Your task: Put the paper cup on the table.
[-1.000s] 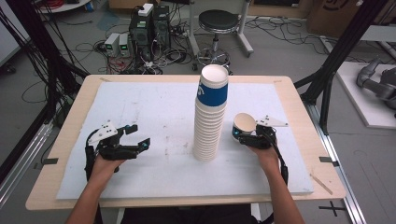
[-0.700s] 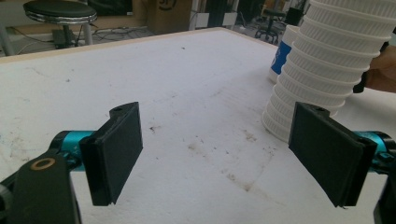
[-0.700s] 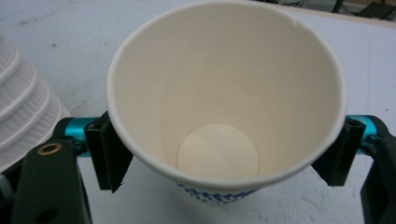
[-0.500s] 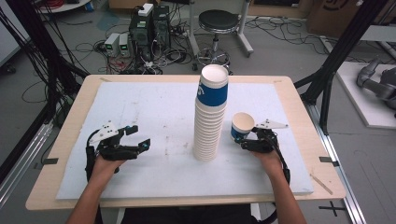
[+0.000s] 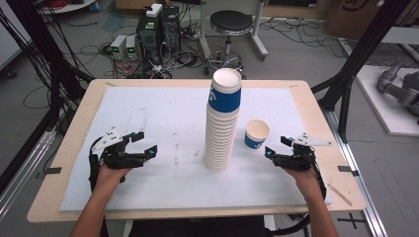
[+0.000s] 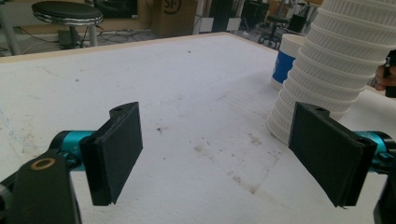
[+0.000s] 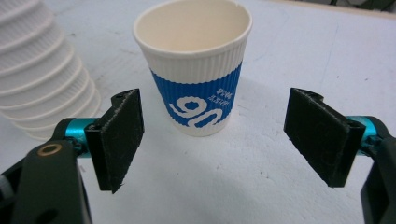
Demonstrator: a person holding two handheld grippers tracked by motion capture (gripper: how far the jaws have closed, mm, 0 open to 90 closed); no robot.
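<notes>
Left gripper [image 5: 143, 143]: rests at 8 o'clock on the mat [image 5: 163, 113], held in the left hand [image 5: 109, 174]; jaws stand wide apart with nothing between them. In the left gripper view the bare mat lies between the pads [image 6: 116, 149], and the stack rises at 2 o'clock.

Stack [image 5: 223, 123]: a tall column of nested ribbed cups at the table's centre, upright with a slight lean; its top cup bears a blue band.

Cup [image 5: 257, 134]: a single paper cup with a blue band, upright and mouth up on the mat, just beside the stack at its 3 o'clock, not touching it.

Right gripper [image 5: 274, 148]: held in the right hand [image 5: 302, 173] at 4 o'clock on the mat; jaws have just been opening and now stand apart, gripping nothing. In the right gripper view the cup [image 7: 194, 70] stands free beyond the pads, at 12 o'clock from them, clear of both.

Table [image 5: 79, 128]: wooden rim around the white mat.
</notes>
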